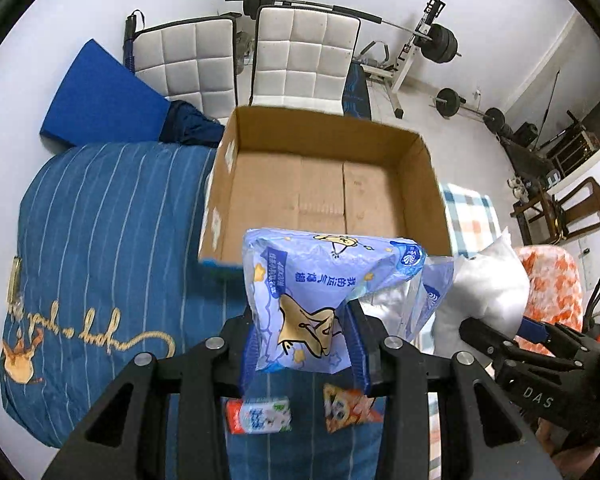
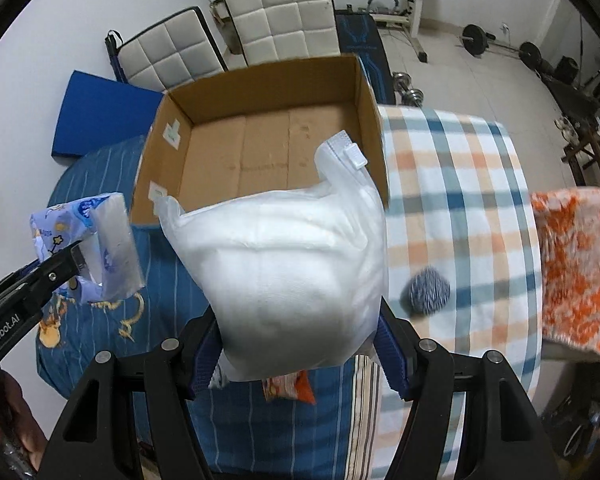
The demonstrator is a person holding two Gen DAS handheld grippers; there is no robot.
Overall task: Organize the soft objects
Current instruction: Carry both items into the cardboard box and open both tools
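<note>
Clamping a blue tissue pack (image 1: 300,300), your left tool (image 1: 302,344) nears the cardboard box (image 1: 420,184); your right tool (image 2: 300,344) grips a white diaper (image 2: 292,272).

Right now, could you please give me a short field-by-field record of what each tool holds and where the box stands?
left tool: shut on blue tissue pack
right tool: shut on white padded pack
cardboard box: open, nothing visible inside, ahead of both tools
still on bedding: small red-and-white pack, orange snack pack, dark yarn ball
</note>
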